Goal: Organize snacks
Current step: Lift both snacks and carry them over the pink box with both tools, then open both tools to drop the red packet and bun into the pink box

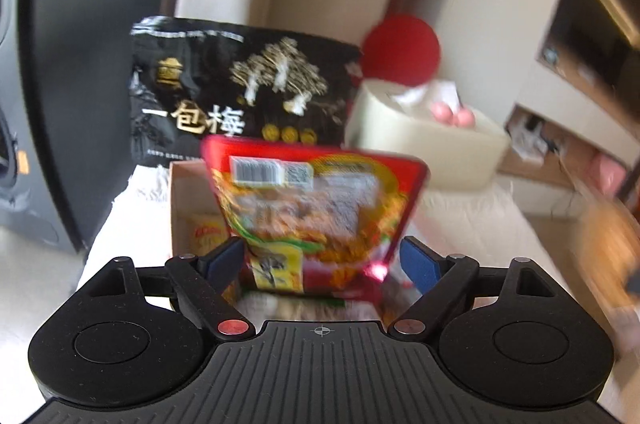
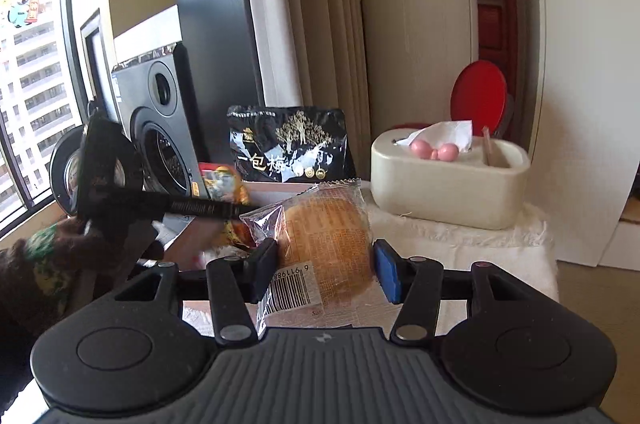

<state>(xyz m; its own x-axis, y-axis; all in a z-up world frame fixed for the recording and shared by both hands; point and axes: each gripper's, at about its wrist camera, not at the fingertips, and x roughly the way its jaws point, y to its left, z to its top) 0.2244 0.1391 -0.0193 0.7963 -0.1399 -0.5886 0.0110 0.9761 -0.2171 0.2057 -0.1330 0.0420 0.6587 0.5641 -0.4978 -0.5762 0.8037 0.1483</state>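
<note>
Left gripper [image 1: 320, 260] holds a red snack packet [image 1: 316, 207] by its lower end, blue pads partly closed against the wrapper's sides, the packet raised above an open cardboard box [image 1: 180, 191]. Right gripper [image 2: 324, 266], jaws about a third open, clamps a round bun in clear wrap [image 2: 326, 240], barcode toward the camera, just in front of that same box.

Inside the box, near its left wall, lies a yellow packet [image 1: 206, 234]. Behind the box a black plum-snack bag [image 1: 240, 91] stands upright, leaning toward the curtain [image 2: 316, 23]. Right of the box sits a cream tissue holder [image 2: 448, 179] with a tissue poking from its slot, and a red round stand [image 2: 478, 95] behind it. Box and holder rest on a white cloth [image 1: 472, 220] over the bench. Left of the box stands a dark speaker [image 2: 160, 127]. A sleeve in brown and green [image 2: 44, 256] shows at the right camera's left edge.

The risks, as they appear: both grippers converge on one small box, and the left one crosses in front of the bun in the right camera's view, so a collision could knock either snack loose. The red packet is slick and held low, so it may swing or slip. The bun is soft; tighter pressure could crush it. A careless drop might topple the black bag.
</note>
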